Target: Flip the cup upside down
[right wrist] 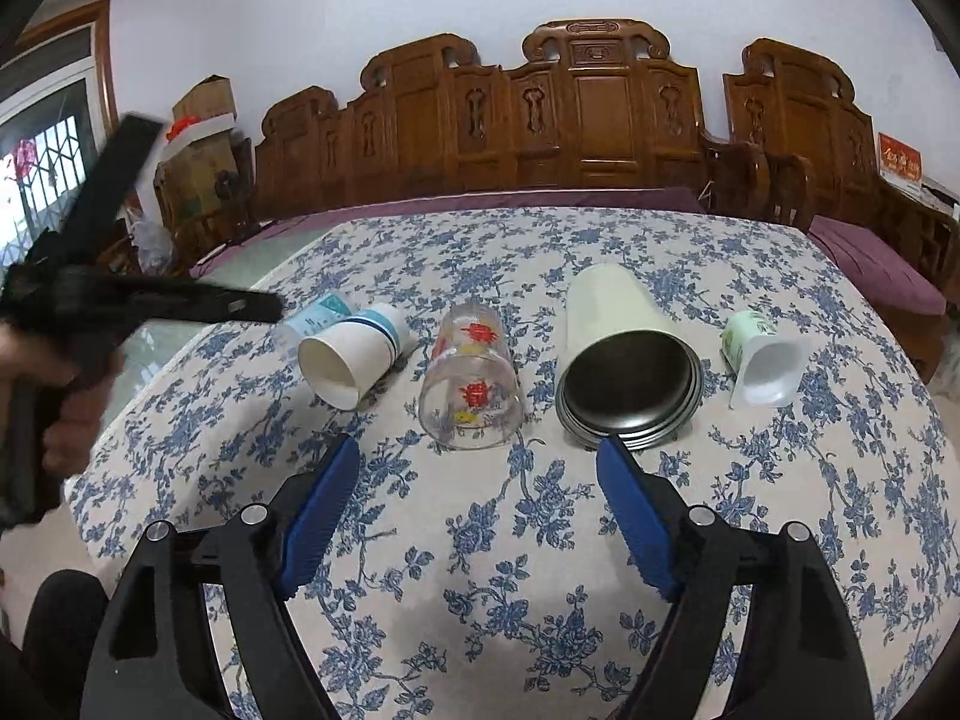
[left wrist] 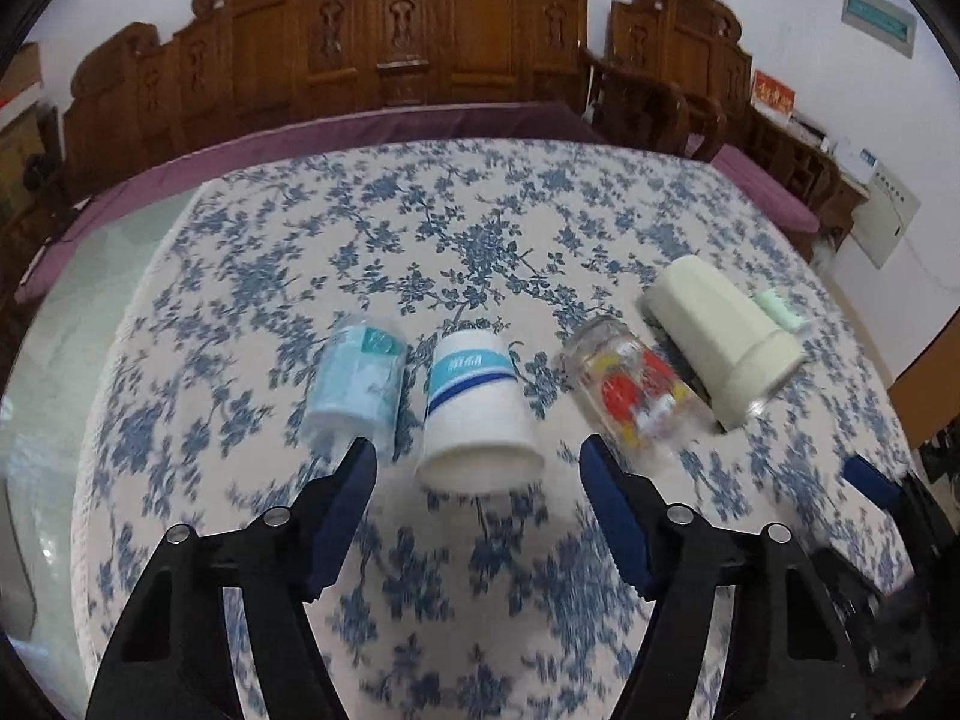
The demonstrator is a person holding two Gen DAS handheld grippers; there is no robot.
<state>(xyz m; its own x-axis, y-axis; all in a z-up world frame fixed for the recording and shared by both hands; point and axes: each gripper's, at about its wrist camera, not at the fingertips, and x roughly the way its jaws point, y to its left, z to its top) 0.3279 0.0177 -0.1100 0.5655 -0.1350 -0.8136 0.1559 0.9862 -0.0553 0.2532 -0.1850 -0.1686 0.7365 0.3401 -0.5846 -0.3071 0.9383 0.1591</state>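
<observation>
Step in hand: approach, pre-grasp. No cup contacted yet; flip not begun.

Left hand-held gripper [left wrist: 477,468]: jaws spread wide, nothing between them. Lined up w/ the paper cup [left wrist: 477,414], which sits just beyond the fingertips, framed by the gap. Left wrist view is motion-blurred, so exact clearance cannot be told.

Right hand-held gripper [right wrist: 478,450]: jaws also spread, empty. Fingertips near the glass cup [right wrist: 471,384] and the mouth of the steel tumbler [right wrist: 627,366], touching neither as far as visible.

Location of task items: five cups lie on their sides in a row across the table [right wrist: 540,540], on the blue-floral cloth, mouths toward the grippers. Left to right per right wrist view: pale-blue plastic cup [left wrist: 357,384], mostly hidden behind the paper cup there; paper cup; glass cup; steel tumbler; small green cup [right wrist: 759,360] at far right, apart from the rest.

Appearance: paper cup white w/ blue band, light, thin-walled; judged easy to crush under hard squeeze. Glass cup clear w/ red/yellow print; judged slippery, apt to roll. Tumbler cream outside, dark metal inside.

Next move, judged: advance left gripper so jaws straddle paper cup body, close gently, lift, rotate until mouth faces down, set on the cloth. Which cup is the target is not certain from the task line.

Risk: neighbouring cups lie close; a nudge could roll them.
</observation>
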